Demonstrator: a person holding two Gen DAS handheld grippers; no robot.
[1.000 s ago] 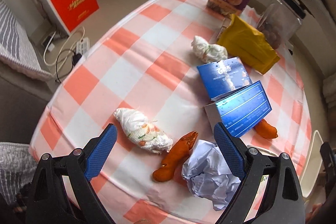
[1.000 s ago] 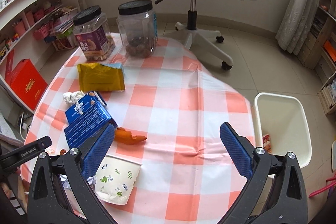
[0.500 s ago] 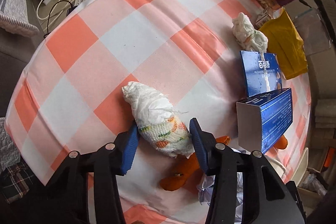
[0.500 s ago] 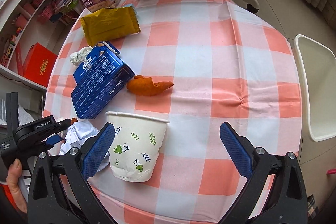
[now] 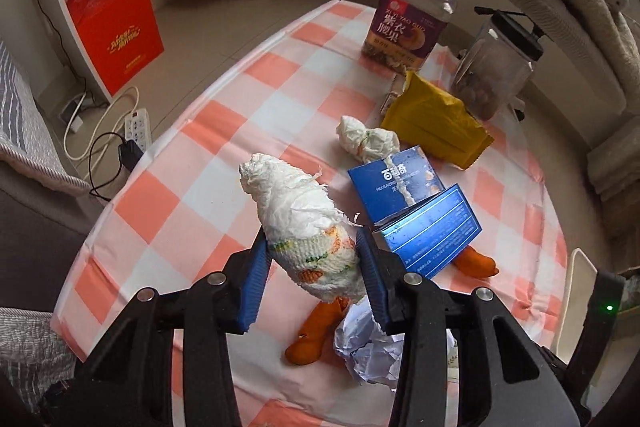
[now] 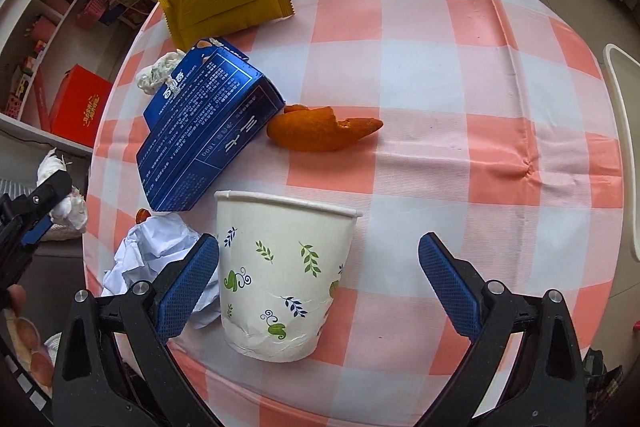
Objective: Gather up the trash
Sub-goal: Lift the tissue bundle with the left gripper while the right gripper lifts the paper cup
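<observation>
Jaws of the left gripper (image 5: pixel 312 269) clamp a tissue wad (image 5: pixel 306 223) (tilted downward); right gripper (image 6: pixel 319 277) gapes wide.

You've got a round table with an orange-and-white checked cloth (image 5: pixel 256 99), two black-lidded clear plastic jars (image 5: pixel 412 15) at its far edge, and a red cardboard box (image 5: pixel 116 35) on the floor by the white shelf (image 5: pixel 60 11).
</observation>
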